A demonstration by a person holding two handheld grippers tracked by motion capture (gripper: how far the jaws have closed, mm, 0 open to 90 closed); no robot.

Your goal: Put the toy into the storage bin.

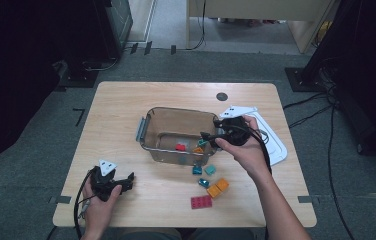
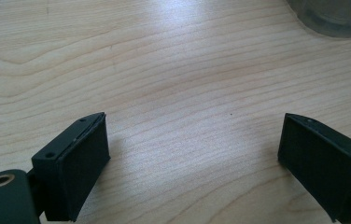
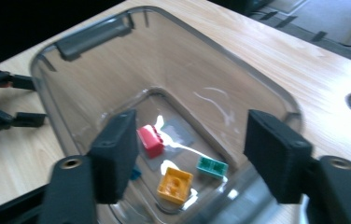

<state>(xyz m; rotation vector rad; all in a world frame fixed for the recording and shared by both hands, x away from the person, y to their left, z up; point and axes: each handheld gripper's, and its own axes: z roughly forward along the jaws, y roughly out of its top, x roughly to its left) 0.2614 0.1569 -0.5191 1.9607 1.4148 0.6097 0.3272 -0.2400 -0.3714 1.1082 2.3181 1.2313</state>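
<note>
Left gripper (image 1: 128, 180), near the front-left corner of the counter (image 1: 126, 100), well to the left of the clear bin (image 1: 148, 122): jaws wide apart, bare wood between them. Clear bin, at the middle of the counter: a red block (image 3: 150, 140), an orange block (image 3: 176, 185) and a green block (image 3: 212, 166) lie on its floor, close together but apart. Right gripper (image 3: 190, 156), held over the bin's right rim: jaws spread wide, nothing between the pads; the three blocks lie below the gap. Loose blocks (image 1: 210, 182), on the counter just in front of the bin's right end: teal, orange and red pieces. White lid (image 1: 275, 145), flat on the counter just right of the bin, behind the right hand (image 1: 246, 150).
</note>
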